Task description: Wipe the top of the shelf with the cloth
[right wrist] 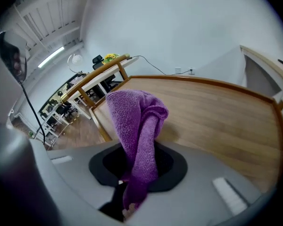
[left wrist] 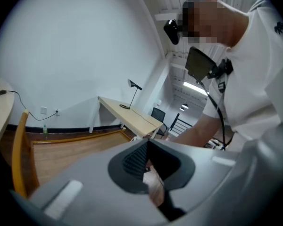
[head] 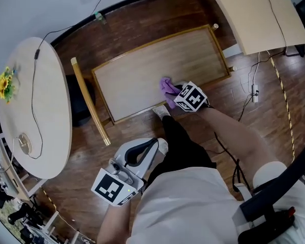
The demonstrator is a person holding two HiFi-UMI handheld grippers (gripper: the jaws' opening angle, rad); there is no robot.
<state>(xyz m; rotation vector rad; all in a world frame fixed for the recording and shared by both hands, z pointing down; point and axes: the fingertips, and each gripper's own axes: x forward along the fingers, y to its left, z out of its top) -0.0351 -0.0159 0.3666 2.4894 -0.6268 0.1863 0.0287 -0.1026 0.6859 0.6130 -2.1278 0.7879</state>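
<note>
The only print to be seen is the black-and-white square pattern on each marker cube [head: 192, 97]: patterns, not letters. A small dark mark on the person's white shirt [left wrist: 269, 79] in the left gripper view is too small to read.

The right gripper [head: 176, 90] reaches over the near right part of the shelf [head: 142, 75], close to its near rim. Its jaws are clamped on the purple cloth [head: 167, 87]. In the right gripper view the cloth [right wrist: 134, 117] stands up out of the right gripper [right wrist: 139, 163] and folds over at its top, with the shelf's pale wood [right wrist: 217, 112] behind it. The cloth's lower end is hidden in the dark pads. The cloth is over the wood, but I cannot tell whether it presses on it.

The left gripper [head: 160, 146] is held low and near, by the person's body, well apart from the shelf. In its own view the left gripper [left wrist: 147, 147] has its jaws together at the tips, with nothing between them.

Only the shelf's framed top shows, and what lies under it is hidden. A shoe [head: 161, 111] and a dark trouser leg cover a bit of the near rim. To the left stands a round table [head: 46, 136] with yellow flowers [head: 5, 83], cut off at the left edge of the head view. A desk [head: 254, 14] at the far right is cut off at the top.
</note>
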